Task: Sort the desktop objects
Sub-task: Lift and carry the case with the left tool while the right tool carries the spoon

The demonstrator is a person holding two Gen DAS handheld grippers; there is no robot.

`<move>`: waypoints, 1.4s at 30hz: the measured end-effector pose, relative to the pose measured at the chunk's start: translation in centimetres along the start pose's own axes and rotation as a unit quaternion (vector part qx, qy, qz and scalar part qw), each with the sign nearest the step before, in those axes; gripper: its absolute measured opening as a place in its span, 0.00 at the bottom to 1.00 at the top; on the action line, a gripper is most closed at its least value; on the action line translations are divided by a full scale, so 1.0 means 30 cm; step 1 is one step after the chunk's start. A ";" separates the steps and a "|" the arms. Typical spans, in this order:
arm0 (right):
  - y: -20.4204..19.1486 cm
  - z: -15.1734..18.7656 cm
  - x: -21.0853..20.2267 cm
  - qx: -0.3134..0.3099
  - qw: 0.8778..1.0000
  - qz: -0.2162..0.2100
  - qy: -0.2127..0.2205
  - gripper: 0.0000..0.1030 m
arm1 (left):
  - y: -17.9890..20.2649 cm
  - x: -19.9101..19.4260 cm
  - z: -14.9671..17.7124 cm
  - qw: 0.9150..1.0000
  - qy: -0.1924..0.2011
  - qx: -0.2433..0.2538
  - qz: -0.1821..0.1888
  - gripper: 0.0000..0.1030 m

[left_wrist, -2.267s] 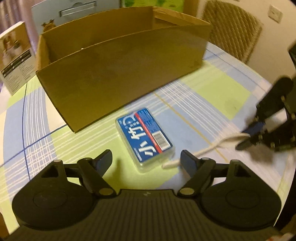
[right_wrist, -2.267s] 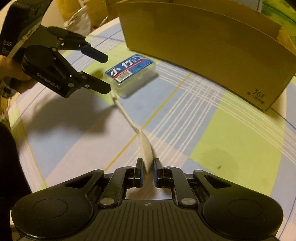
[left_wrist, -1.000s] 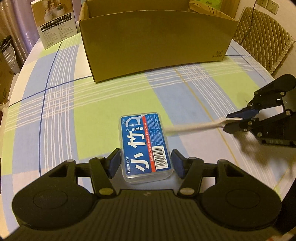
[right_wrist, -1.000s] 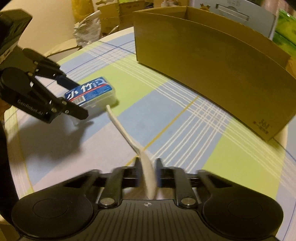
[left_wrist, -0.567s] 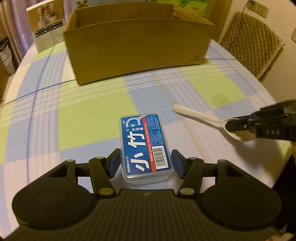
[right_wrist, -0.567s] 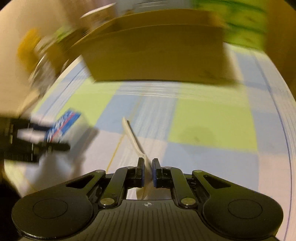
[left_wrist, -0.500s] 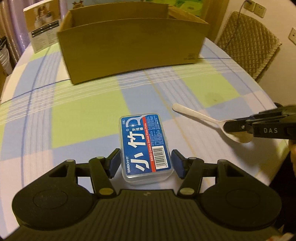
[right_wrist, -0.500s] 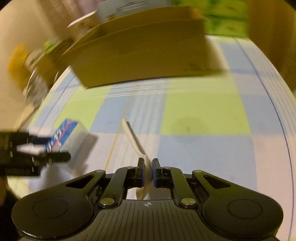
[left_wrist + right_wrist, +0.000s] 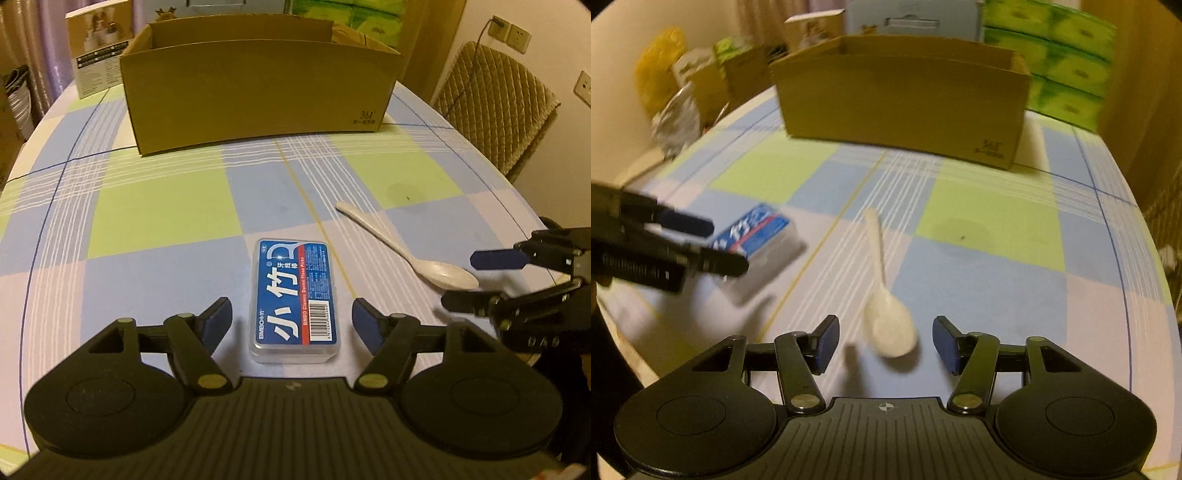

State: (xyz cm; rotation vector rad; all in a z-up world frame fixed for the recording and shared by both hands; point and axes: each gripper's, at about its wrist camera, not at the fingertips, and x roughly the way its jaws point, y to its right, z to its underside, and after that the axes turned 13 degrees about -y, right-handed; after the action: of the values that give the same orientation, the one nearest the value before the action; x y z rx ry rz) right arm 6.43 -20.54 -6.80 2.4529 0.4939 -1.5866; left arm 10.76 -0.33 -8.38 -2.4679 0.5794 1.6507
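A round table under a checked cloth of blue, green and pale squares fills both views, with a quilted chair off its far right edge and stacked green packs behind. Taking the open cardboard box at the far side of the table as the landmark, everything else lies on the near side of it, well apart from its front wall. What is inside cannot be seen from here.

Nearer than the box and roughly in line with its middle lies the clear floss-pick case with its blue label, flat on the cloth. The left gripper straddles its near end with jaws wide, neither pad touching the case. To the right of the case lies the white plastic spoon, its handle pointing back toward the box and its bowl toward the right gripper, which is also spread wide with the bowl just ahead of its fingers, free of both.

Nothing is held, so the sorting looks to be between grasps, with both items yet to reach the box. The next move probably calls for closing squarely on the case's long sides, then lifting it over the front wall; the spoon, thin and flat, will want a low, careful pinch.
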 end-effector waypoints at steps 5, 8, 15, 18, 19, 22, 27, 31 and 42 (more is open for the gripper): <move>-0.012 0.004 0.029 -0.020 1.000 0.020 -0.002 0.52 | 0.038 0.002 0.004 0.999 0.018 0.020 -0.022 0.65; -0.018 -0.007 0.047 -0.026 0.999 0.022 -0.003 0.51 | 0.056 0.016 0.013 0.999 0.024 0.025 -0.026 0.65; -0.004 -0.003 0.063 -0.033 0.999 0.009 0.002 0.35 | 0.057 0.034 0.025 0.999 0.040 0.009 -0.031 0.65; -0.006 -0.002 0.064 -0.035 0.999 0.005 0.006 0.30 | 0.060 0.033 0.026 0.998 0.048 0.010 -0.028 0.67; -0.008 -0.001 0.064 -0.036 0.999 0.004 0.007 0.30 | 0.062 0.035 0.026 0.998 0.049 0.011 -0.029 0.68; -0.013 0.002 0.063 -0.039 0.999 0.004 0.010 0.29 | 0.062 0.041 0.030 0.998 0.048 0.012 -0.030 0.68; -0.012 0.005 0.056 -0.029 0.999 -0.002 0.023 0.29 | 0.059 0.046 0.032 0.998 0.053 0.006 -0.033 0.68; 0.004 0.005 0.046 -0.005 0.999 0.003 0.036 0.29 | 0.058 0.057 0.030 0.998 0.052 0.006 -0.037 0.68; 0.024 -0.003 0.044 0.015 0.999 0.003 0.040 0.29 | 0.058 0.082 0.033 0.998 0.048 0.006 -0.051 0.57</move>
State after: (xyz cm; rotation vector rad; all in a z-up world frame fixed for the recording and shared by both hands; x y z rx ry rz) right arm 7.28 -20.95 -7.99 2.5471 0.4774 -1.5088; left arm 10.08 -2.25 -10.82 -2.5337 0.4631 1.4945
